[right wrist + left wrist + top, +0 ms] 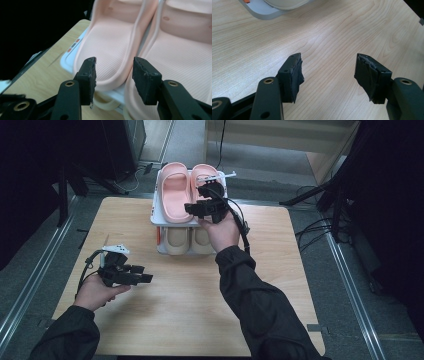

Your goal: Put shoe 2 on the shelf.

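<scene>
From above, the right gripper point(202, 205) covers part of the pink slippers point(175, 190) on the rack's point(156, 217) top shelf. Its own view shows the jaws apart around one heel. The left gripper point(328, 75) (jaws spread, empty) hovers over the table point(332, 32).

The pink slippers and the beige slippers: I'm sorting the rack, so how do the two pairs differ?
The pink slippers sit on the rack's top shelf; the beige slippers sit on the shelf below. The pink pair lies in full view, the beige pair mostly covered by the shelf above. The right tongs hover open over the pink pair. Both pairs lie side by side.
</scene>
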`<state>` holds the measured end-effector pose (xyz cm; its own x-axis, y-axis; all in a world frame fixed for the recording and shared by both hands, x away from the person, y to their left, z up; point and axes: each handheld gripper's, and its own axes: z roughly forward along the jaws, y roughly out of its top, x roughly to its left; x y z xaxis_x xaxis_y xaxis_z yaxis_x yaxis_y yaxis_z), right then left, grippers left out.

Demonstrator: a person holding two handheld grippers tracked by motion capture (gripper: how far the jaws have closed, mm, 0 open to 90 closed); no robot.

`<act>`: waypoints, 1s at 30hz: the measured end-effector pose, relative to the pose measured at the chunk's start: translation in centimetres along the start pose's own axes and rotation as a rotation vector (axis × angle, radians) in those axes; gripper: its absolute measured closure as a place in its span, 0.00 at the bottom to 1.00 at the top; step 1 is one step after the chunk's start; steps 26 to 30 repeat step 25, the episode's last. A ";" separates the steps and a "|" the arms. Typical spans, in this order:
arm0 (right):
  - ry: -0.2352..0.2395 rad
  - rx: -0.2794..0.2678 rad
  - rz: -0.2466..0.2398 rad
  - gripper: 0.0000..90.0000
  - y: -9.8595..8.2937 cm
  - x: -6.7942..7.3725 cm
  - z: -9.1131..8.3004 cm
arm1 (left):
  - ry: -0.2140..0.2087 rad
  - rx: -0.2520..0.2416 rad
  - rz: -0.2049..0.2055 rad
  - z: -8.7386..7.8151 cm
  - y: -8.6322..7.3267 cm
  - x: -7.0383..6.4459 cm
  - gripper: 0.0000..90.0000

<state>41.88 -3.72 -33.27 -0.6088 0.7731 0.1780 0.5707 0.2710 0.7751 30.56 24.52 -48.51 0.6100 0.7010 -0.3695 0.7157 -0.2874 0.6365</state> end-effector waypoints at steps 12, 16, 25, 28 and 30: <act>0.101 0.004 -0.058 0.59 -3.8 0.9 -2.1 | 0.006 -0.002 0.007 0.1 -0.1 -0.2 0.41; 0.139 0.007 -0.070 0.58 -5.2 1.1 -2.6 | 0.007 0.000 0.014 0.1 -0.1 -0.2 0.41; 0.247 -0.014 -0.137 0.49 -9.1 1.0 -2.7 | 0.025 -0.013 0.015 0.2 -0.1 -0.5 0.35; 0.247 -0.014 -0.137 0.49 -9.1 1.0 -2.7 | 0.025 -0.013 0.015 0.2 -0.1 -0.5 0.35; 0.247 -0.014 -0.137 0.49 -9.1 1.0 -2.7 | 0.025 -0.013 0.015 0.2 -0.1 -0.5 0.35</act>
